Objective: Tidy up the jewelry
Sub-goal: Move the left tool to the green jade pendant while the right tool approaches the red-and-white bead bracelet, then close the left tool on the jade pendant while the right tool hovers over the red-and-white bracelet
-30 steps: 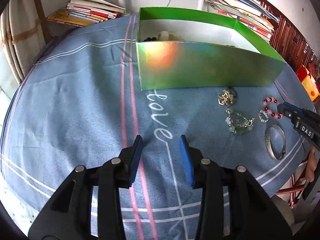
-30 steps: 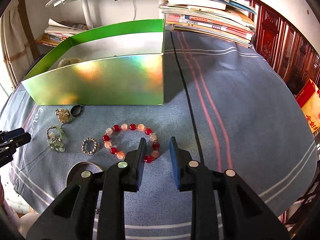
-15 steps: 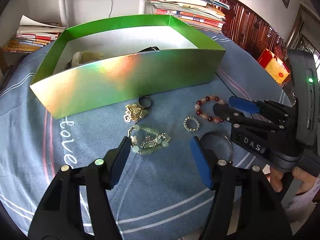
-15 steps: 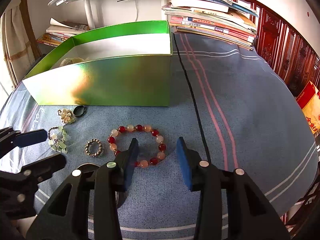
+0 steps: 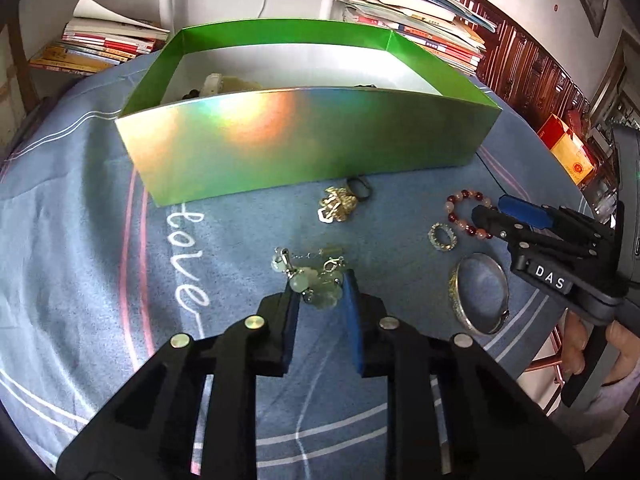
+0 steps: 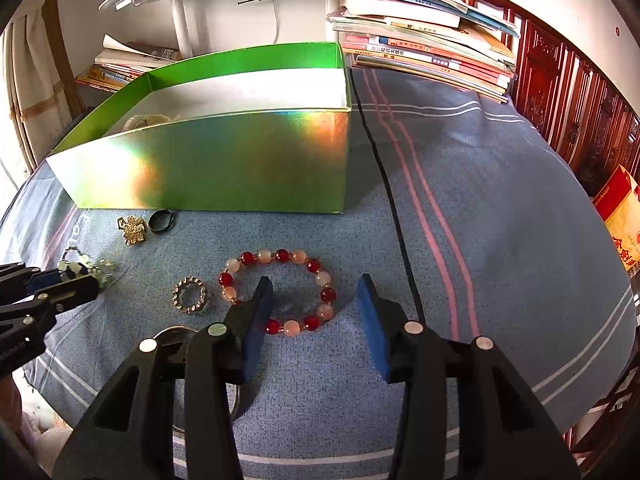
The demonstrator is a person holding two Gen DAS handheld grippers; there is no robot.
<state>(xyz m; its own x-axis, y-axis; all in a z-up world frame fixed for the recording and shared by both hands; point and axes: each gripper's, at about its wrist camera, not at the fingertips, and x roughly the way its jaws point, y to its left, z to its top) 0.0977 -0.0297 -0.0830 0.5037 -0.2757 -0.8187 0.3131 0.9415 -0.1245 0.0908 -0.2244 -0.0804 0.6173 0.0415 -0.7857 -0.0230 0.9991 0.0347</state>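
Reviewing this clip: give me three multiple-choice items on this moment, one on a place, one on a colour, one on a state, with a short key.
1. Where does the black ring lie?
A. inside the box
B. on the cloth in front of the green box
C. on the books

2. What colours are the beads of the beaded bracelet?
A. red and pale peach
B. blue and white
C. all black

3. What is between the closing jaws of the left gripper?
A. the silver bangle
B. nothing
C. the green stone bracelet

Key: B, it sits on the blue cloth by the box's front wall; A, red and pale beads alternate; C, its stones lie between the blue pads.
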